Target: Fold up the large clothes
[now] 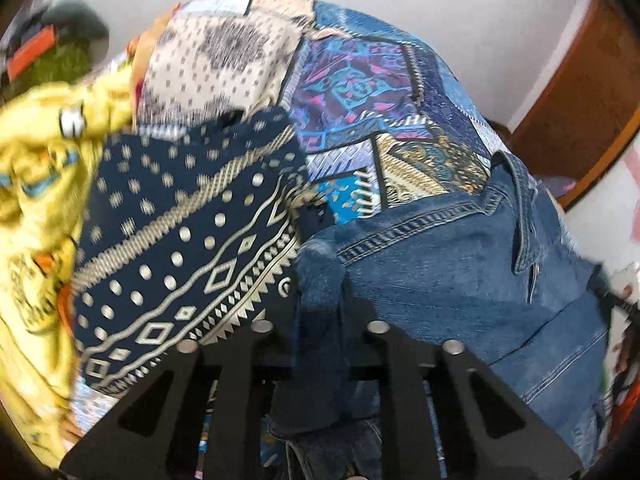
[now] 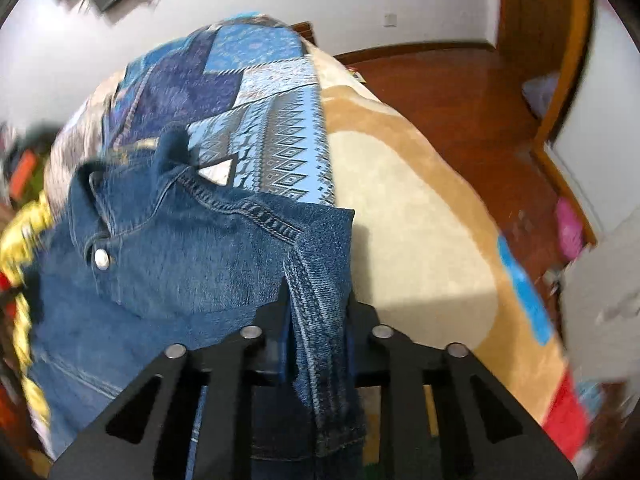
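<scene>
A denim jacket is lifted by its top edge over a bed, the opening move of a fold, judging by the grip at both ends. At far left in the left view lies a yellow garment, beside it a navy patterned cloth, then a patchwork spread beyond the jacket. The left tongs are pressed together on a bunched denim edge; the right tongs pinch a stitched hem at the jacket's right side, with its snap button to the left. Right of the jacket, a tan-and-cream blanket covers the bed, and wooden floor shows farther right. The next move likely calls for spreading the tongs apart to draw the denim taut, then laying it flat on the blanket, well away from the pile at left.
</scene>
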### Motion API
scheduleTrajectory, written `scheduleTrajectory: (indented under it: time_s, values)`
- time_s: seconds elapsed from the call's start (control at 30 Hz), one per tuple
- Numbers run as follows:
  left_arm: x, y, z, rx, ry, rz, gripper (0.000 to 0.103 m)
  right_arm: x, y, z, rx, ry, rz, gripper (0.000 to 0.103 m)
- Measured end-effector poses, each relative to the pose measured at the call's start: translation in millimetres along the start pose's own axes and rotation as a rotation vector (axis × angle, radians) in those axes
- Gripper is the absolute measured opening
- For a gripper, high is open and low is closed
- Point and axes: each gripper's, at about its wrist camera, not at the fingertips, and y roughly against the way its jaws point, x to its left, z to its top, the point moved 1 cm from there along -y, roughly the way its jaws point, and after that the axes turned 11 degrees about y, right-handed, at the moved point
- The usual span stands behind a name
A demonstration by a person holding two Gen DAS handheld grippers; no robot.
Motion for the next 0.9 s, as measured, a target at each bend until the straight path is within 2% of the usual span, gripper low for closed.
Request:
scheduleTrajectory:
  time_s: [0.1,0.2,0.33,0.43,0.6,0.77,0.9]
  values:
    - [-14.1,21.1,1.8,-0.055,-0.057,0.029,0.010,13.6,15.1,11.9,-0.031,0.081,-0.036,0.015]
    - [-22.6,51.1,7.9,-0.120,-0.072,0.000,0.010,30.9,36.6,27.0,-0.098,0.156,-0.089,0.014]
    - [-28.7,83.3,19.7,-0.183,-0.073,-0.028,0.010,43.1,52.0,50.4,-0.170,0.174,-0.084,0.014]
    - [-24.4,95.7,28.6,-0.220,-0.069,-0.001,0.010,52.2,51.8,71.1,-0.204,0.181,-0.072,0.014]
    - [14.2,76.3,44.9,-0.196,0.014,0.066,0.010,65.5,14.1,98.8,-0.166,0.170,-0.041,0.014]
    - [46.2,33.7,44.3,-0.116,0.055,0.100,0.011,69.5,-24.7,93.0,-0.090,0.185,-0.085,0.014]
    - [51.0,5.2,35.6,-0.077,0.033,0.173,0.013,63.6,-40.9,81.4,-0.062,0.184,-0.094,0.016]
